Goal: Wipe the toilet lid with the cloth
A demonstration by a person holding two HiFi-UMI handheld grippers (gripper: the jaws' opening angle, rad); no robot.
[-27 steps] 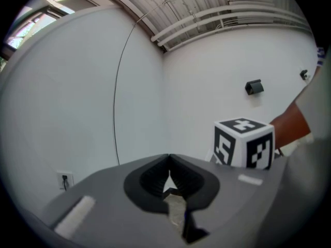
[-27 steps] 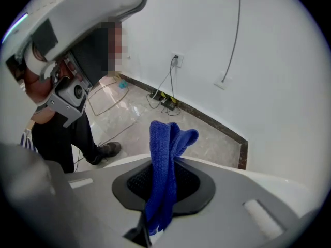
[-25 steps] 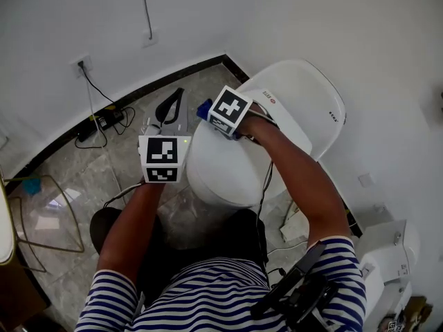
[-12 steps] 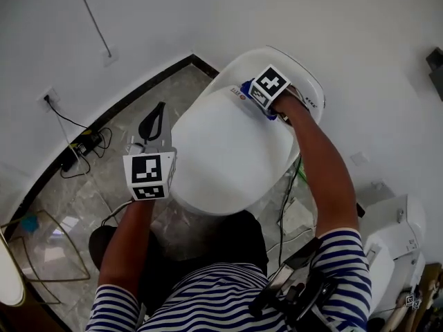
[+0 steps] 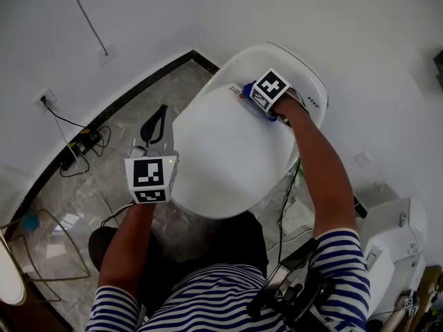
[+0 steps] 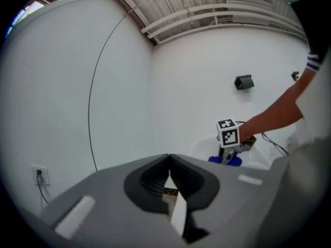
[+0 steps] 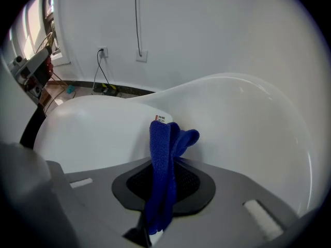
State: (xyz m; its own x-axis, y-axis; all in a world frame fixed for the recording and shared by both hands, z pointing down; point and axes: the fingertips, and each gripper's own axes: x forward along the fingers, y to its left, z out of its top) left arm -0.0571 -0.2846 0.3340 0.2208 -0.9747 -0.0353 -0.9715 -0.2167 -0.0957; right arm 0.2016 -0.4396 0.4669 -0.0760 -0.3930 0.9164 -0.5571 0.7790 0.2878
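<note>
The room is a small white-walled bathroom with a grey stone-tile floor [image 5: 104, 178]. A wall socket [image 5: 47, 99] with a trailing cable sits low on the left. The closed toilet lid [image 5: 228, 158] lies directly below you, white and bare.

Your right tongs [image 5: 250, 95] are clenched on the blue cloth [image 7: 164, 154]. It stands folded between the jaws and bulges past the tips. You hold it at the rear of the lid, just beside the small red-and-white label [image 7: 159, 119], where the lid meets the raised back of the toilet [image 5: 308, 75]. The gripper view does not settle whether the cloth presses on the lid or sits just above it. Judged from this position, you are working the back edge, so most of the lid still lies toward you.

Your left tongs [image 5: 160, 113] are closed tip to tip with nothing between them. They hang over the floor beside the lid's left rim, clear of it, presumably so as not to cross the wiping path.
</note>
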